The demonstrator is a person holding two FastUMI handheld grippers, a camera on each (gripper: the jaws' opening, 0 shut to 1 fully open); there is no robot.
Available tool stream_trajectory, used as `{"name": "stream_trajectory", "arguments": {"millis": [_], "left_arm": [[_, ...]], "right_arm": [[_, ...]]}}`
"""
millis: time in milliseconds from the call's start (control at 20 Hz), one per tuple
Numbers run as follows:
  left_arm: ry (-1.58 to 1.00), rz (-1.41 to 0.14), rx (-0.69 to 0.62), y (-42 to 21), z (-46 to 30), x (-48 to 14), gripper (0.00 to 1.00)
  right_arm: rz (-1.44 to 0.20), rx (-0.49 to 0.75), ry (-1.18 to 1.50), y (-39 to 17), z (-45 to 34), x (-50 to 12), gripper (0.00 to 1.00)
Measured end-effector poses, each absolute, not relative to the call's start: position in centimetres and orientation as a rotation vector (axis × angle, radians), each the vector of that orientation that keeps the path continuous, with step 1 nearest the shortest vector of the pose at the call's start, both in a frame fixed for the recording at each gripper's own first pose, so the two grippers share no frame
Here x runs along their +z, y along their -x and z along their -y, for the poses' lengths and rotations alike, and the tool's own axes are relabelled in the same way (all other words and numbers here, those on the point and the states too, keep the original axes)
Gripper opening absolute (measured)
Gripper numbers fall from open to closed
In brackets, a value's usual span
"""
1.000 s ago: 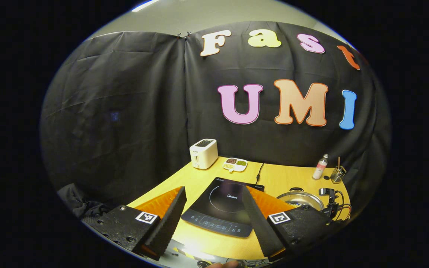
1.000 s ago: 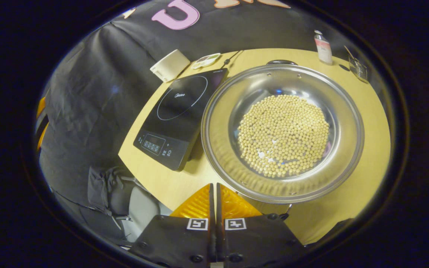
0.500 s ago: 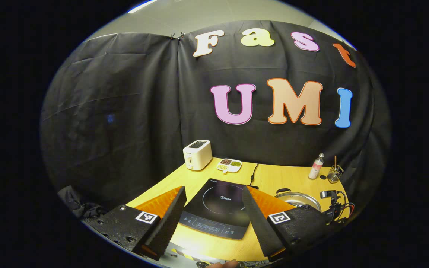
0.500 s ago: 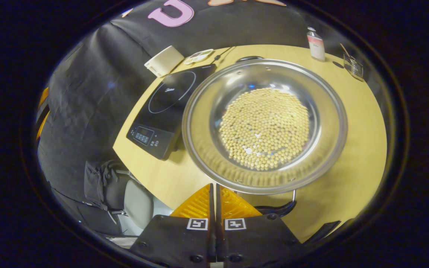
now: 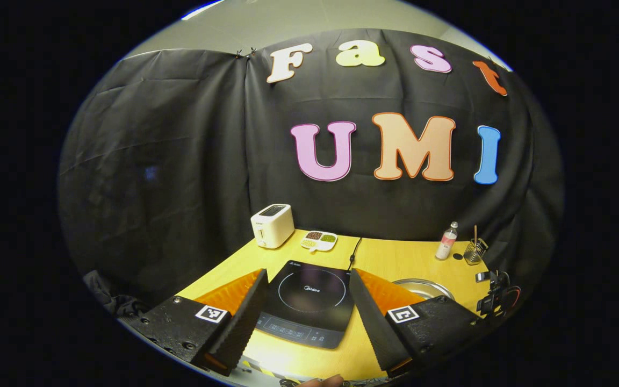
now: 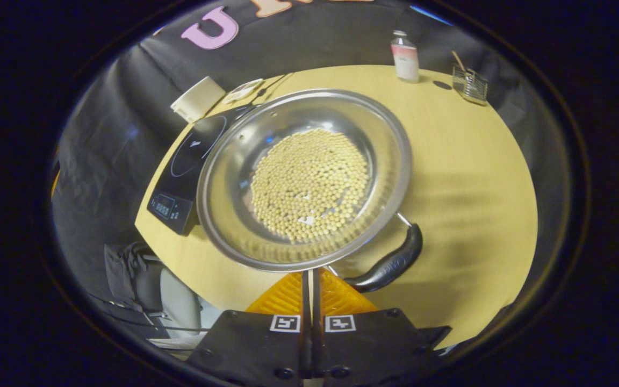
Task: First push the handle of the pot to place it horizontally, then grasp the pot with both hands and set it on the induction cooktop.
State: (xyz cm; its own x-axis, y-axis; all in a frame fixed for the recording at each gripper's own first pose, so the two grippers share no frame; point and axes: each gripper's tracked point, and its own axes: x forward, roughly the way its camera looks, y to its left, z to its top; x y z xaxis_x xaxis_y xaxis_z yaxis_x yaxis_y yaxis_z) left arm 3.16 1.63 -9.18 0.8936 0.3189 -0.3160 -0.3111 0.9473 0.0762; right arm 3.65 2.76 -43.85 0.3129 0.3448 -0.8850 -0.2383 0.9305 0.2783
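Observation:
A steel pot holding pale beans sits on the wooden table, with its dark handle at the near right side. My right gripper is shut with nothing in it, its tips close to the pot's near rim, just left of that handle. The black induction cooktop lies to the pot's left. In the left gripper view the cooktop shows between the fingers of my open left gripper, which hangs above the table's near edge. The pot's rim peeks out behind the right finger.
A white toaster and a small dish of beans stand at the back left. A bottle and a wire holder stand at the back right. Toward the table's right edge, another gripper with cables shows.
The pot has turned, so its near handle has swung out to the right of my shut right gripper. The left gripper view has drifted left and back a little.

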Motion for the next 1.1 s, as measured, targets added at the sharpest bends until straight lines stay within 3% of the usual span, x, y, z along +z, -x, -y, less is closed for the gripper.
{"name": "stream_trajectory", "arguments": {"millis": [600,650,700,950,1100], "left_arm": [[-0.025,-0.331,0.308,-3.8,-1.6,-9.4,0.93],[-0.024,-0.333,0.306,-3.8,-1.7,-9.6,0.89],[-0.021,-0.337,0.304,-3.8,-1.9,-9.8,0.93],[-0.001,-0.385,0.213,-5.4,-1.8,-12.1,0.89],[0.043,-0.411,0.136,-7.3,-1.6,-13.7,0.93]], "right_arm": [[-1.147,0.236,-0.131,-9.7,3.0,-44.1,0.00],[-1.147,0.230,-0.125,-10.1,3.2,-44.2,0.00],[-1.147,0.223,-0.121,-10.3,3.3,-44.2,0.03],[-1.141,0.155,-0.117,-10.4,3.7,-44.0,0.03],[-1.127,0.109,-0.121,-9.6,3.5,-42.7,0.03]]}}
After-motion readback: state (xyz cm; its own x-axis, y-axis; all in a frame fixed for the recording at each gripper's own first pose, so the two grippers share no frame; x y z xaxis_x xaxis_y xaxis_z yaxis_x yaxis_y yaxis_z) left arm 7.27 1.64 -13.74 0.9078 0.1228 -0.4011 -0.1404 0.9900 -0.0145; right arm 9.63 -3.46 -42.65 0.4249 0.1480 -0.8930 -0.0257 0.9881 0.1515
